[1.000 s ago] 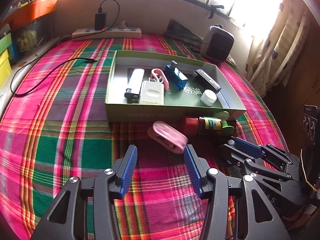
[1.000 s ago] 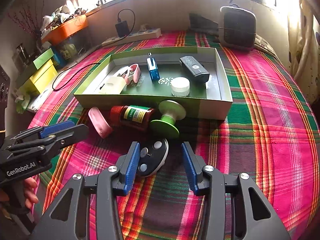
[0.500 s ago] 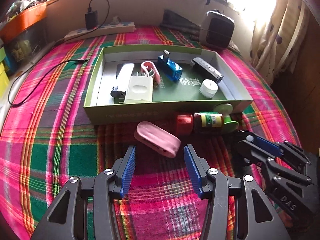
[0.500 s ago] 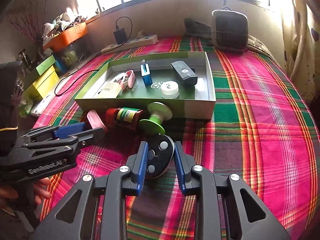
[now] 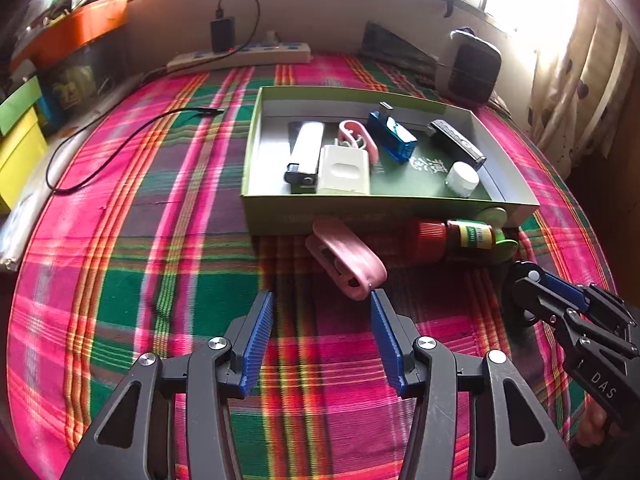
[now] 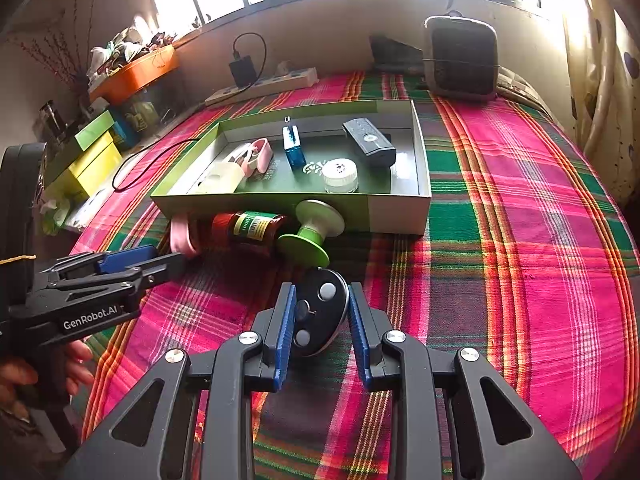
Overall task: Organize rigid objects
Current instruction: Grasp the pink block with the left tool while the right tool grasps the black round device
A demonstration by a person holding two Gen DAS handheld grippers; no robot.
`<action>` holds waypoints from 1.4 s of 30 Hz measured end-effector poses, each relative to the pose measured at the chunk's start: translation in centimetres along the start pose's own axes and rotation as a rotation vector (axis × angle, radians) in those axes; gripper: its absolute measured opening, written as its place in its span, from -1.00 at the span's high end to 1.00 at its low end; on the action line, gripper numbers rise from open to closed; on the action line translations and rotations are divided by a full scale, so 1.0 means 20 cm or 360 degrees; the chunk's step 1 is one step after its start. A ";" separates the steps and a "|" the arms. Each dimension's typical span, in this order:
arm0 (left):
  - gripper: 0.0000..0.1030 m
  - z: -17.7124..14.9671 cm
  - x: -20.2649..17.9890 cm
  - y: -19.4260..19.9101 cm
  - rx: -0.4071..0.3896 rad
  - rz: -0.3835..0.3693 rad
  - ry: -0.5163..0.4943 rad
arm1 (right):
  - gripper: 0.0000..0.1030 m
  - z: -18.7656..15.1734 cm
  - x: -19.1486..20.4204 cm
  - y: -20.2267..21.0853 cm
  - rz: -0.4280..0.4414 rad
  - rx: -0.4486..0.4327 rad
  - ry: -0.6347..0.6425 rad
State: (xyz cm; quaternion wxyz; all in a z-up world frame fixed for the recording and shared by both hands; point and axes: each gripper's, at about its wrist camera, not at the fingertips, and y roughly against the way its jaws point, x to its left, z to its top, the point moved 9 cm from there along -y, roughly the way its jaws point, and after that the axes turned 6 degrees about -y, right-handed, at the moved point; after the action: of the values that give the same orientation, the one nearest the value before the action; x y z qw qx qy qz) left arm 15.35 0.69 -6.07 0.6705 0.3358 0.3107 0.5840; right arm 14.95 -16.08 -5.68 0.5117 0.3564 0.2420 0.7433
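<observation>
Clamping a round black device (image 6: 318,312) on the plaid cloth (image 6: 520,280), the right gripper (image 6: 322,322) has just narrowed its jaws onto it, near the green box (image 6: 396,208); the left gripper (image 5: 322,320) gapes wide, empty, its right fingertip just beside a pink clip (image 5: 346,262)

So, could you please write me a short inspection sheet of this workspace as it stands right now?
Surface: plaid cloth, pink, green and orange.
Job's things: green tray holds a white case, blue USB device, black remote, white jar; pink clip, red-capped bottle, green knob lie outside, before its front wall.
Clutter: small heater, orange bin, yellow box.
Grippers: left gripper open, empty; right gripper shut on black round device.
Cables: power strip, charger, loose black cable.
Surroundings: bright window, curtain.
</observation>
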 end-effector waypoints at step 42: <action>0.09 0.07 0.13 -0.05 -0.0041 0.0107 0.0019 | 0.47 0.00 -0.02 -0.01 -0.0023 0.0004 -0.0008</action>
State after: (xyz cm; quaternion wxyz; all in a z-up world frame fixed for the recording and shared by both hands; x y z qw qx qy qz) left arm 17.43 2.99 -6.15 0.6530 0.3339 0.2956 0.6121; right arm 15.23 -16.34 -5.98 0.5172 0.3572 0.2443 0.7384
